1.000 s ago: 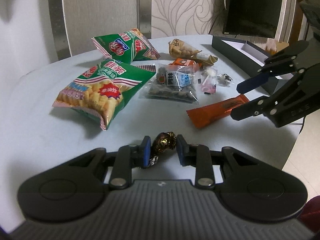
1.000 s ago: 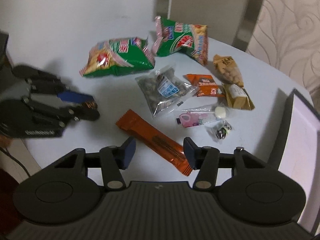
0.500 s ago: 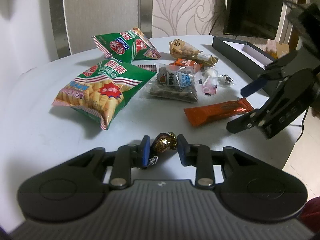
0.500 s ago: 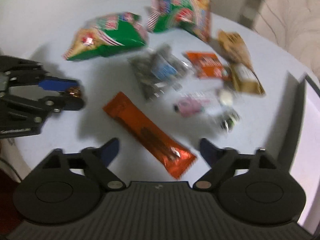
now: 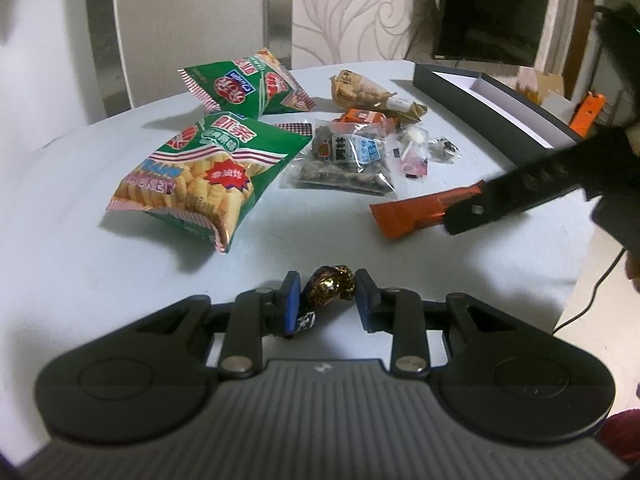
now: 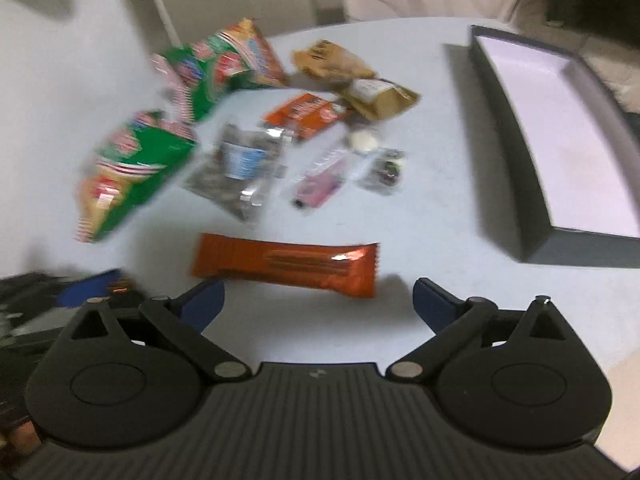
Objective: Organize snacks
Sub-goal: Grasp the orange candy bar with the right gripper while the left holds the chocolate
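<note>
The left gripper (image 5: 327, 298) pinches a foil-wrapped chocolate ball (image 5: 330, 285) between its blue fingers (image 5: 291, 298), low in the centre of the left wrist view, above the pale desk (image 5: 80, 260). The right gripper (image 6: 318, 306) has just been spreading its fingers wide and nothing sits between them; the orange snack bar (image 6: 286, 266) lies flat on the desk just beyond them. At the right of that view stands an open dark box (image 6: 560, 148).

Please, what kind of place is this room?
Probably a home living or dining room: a round table strewn with snack packets, patterned wallpaper, and a dark screen behind.
</note>
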The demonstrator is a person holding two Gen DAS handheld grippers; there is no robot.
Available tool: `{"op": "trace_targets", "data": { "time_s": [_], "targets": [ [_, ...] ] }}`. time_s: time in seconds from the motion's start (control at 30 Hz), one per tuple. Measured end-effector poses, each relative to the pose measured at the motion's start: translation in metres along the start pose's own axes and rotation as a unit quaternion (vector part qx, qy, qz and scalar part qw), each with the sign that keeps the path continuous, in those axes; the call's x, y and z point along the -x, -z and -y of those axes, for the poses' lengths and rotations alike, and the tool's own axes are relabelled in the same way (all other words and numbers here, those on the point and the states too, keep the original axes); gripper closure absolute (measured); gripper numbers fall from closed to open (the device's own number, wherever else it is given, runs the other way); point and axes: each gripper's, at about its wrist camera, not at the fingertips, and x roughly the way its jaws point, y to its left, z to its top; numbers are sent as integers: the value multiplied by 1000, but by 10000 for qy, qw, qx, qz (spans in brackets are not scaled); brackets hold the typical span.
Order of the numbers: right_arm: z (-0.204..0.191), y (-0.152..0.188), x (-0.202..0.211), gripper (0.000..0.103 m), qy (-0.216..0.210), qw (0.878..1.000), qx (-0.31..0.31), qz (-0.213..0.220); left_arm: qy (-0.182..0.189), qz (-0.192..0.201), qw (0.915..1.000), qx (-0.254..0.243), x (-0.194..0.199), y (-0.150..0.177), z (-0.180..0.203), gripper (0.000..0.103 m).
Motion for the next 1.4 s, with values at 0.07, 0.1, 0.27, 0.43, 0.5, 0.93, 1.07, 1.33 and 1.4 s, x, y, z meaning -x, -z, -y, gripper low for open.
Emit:
{"op": "trace_targets", "data": {
  "time_s": [0.07, 0.1, 0.27, 0.43, 0.5, 0.93, 1.07, 1.33, 1.4],
  "targets": [
    [-3, -1, -4, 0, -49, 9988, -477, -108, 80, 7, 10000, -43, 0, 1, -4, 70],
    [-5, -2, -3, 0, -129, 9976, -681, -55, 118, 10, 9999, -36, 0, 1, -6, 70],
    [-24, -3, -13, 0, 154, 9977, -644, 121, 309, 28, 9995, -114, 1, 0, -13, 70],
    [-19, -1, -11, 0, 244, 9962, -825, 133, 469, 64, 9988, -96, -2, -1, -18, 70],
    [-13, -1, -8, 0, 137, 9906, -1357, 106, 523, 75, 9986, -98, -2, -1, -20, 70],
    [-45, 5, -27, 0, 590, 9974, 329, 243, 708, 107, 9972, -206, -3, -1, -26, 68],
    [-32, 10, -20, 10, 370, 9966, 646, 356, 694, 147, 9972, -252, -7, -3, -24, 68],
    [-28, 0, -13, 73, 251, 9937, 984, 463, 496, 188, 9981, -323, -8, -2, -15, 69],
    [-26, 0, -12, 77, 171, 9937, 1002, 470, 416, 211, 9983, -345, -9, -2, -11, 72]
  ]
}}
